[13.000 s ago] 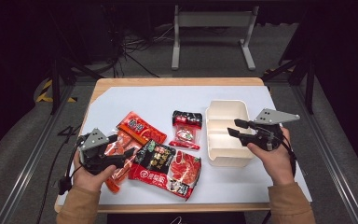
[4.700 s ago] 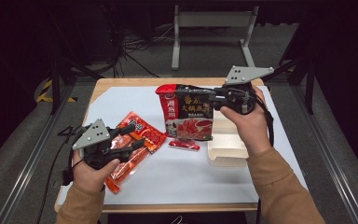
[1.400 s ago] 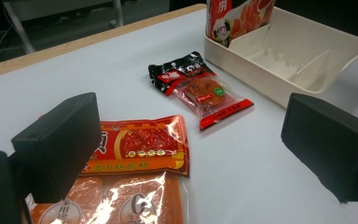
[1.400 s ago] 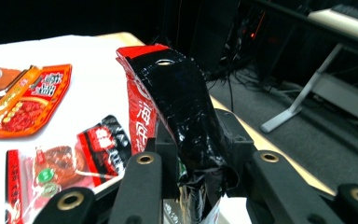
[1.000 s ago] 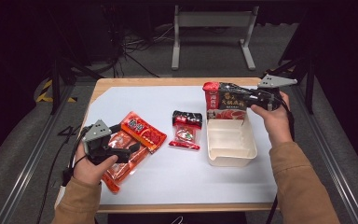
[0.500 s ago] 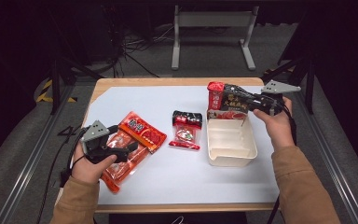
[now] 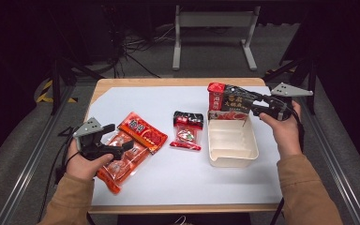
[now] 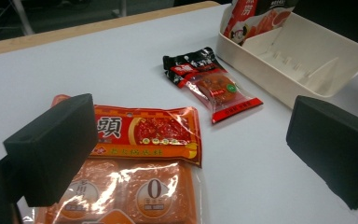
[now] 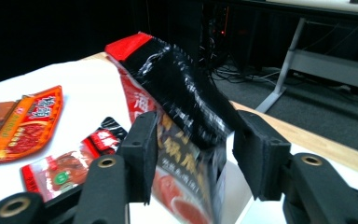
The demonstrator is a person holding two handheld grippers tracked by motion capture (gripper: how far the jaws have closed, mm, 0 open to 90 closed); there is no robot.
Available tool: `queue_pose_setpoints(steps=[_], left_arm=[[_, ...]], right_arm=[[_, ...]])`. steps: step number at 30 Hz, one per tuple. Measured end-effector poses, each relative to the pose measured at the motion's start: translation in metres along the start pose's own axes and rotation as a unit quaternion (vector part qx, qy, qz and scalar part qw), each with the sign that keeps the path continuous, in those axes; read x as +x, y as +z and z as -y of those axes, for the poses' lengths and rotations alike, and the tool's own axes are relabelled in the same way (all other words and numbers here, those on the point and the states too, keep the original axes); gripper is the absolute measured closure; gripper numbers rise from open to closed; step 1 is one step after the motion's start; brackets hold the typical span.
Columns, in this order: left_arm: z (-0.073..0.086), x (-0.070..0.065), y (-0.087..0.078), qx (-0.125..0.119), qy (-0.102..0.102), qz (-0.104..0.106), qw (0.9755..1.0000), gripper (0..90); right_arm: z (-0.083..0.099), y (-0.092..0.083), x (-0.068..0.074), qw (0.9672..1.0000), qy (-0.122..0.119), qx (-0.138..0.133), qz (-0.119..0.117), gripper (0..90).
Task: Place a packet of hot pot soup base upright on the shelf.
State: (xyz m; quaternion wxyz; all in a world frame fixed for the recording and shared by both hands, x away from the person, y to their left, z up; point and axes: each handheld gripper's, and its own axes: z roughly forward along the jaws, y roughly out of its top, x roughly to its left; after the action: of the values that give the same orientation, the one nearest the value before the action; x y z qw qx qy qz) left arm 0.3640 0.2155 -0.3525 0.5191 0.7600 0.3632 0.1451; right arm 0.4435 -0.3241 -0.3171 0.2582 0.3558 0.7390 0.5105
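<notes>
1. Work in hand: packets going into the cream bin (image 7: 232, 152). The big red-and-black packet (image 7: 228, 102) stands on edge at the bin's far end, lower edge inside, top tilted toward the table's middle.
2. Right gripper (image 7: 258, 106): jaws have just been opening. In the right gripper view the packet (image 9: 182, 121) sits between the pads (image 9: 145, 149) with a gap on the other pad's side, so I read it as released, not clamped. The packet now seems to lean on the bin wall alone.
3. Left gripper (image 7: 122, 147): jaws wide apart, nothing between them, hovering over the orange packet (image 7: 124, 157), which lies partly under the red flat packet (image 7: 143, 132).
4. Key relation: the big packet's long axis runs across the bin's width, in line with the right jaws. Backing the right gripper straight out toward the person's right clears it; any sideways drag probably tips it.
5. Small black-and-red sachet (image 7: 186, 130) lies flat between the two hands, just left of the bin, long axis roughly toward the person. It's a bit nearer the right hand; in the left gripper view (image 8: 212, 84) it's well ahead of the jaws.
6. The orange and red packets are plainly the left hand's; both lie diagonal, long axes pointing up-right toward the bin.
7. Risk: the standing packet flops out over the far rim once fully free.
</notes>
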Motion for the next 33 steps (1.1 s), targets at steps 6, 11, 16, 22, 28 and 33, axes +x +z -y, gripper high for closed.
queue_pose_setpoints(steps=[6,11,16,22,28,33], left_arm=[[-0.005,0.001,-0.008,-0.027,0.011,0.009,0.9995,7.0],[-0.009,0.006,-0.007,-0.008,0.011,0.001,0.9999,8.0],[-0.013,0.008,-0.004,-0.013,0.019,0.016,0.9996,7.0],[-0.019,0.014,0.002,0.002,0.04,0.022,0.999,7.5],[-0.023,0.022,0.001,0.01,0.035,0.034,0.9988,10.2],[-0.024,0.027,-0.001,0.013,0.029,0.034,0.9989,8.7]], right_arm=[[0.007,-0.028,0.006,0.9993,0.025,-0.025,0.013,43.7],[0.013,-0.046,0.016,0.9991,0.023,-0.033,0.014,41.2],[0.026,-0.053,0.023,0.9985,0.045,-0.029,-0.003,35.7],[0.042,-0.059,0.022,0.9986,0.049,-0.022,0.0,34.7],[0.047,-0.064,0.021,0.9988,0.046,-0.014,0.005,34.1],[0.053,-0.061,0.021,0.9989,0.047,-0.007,-0.001,33.9]])
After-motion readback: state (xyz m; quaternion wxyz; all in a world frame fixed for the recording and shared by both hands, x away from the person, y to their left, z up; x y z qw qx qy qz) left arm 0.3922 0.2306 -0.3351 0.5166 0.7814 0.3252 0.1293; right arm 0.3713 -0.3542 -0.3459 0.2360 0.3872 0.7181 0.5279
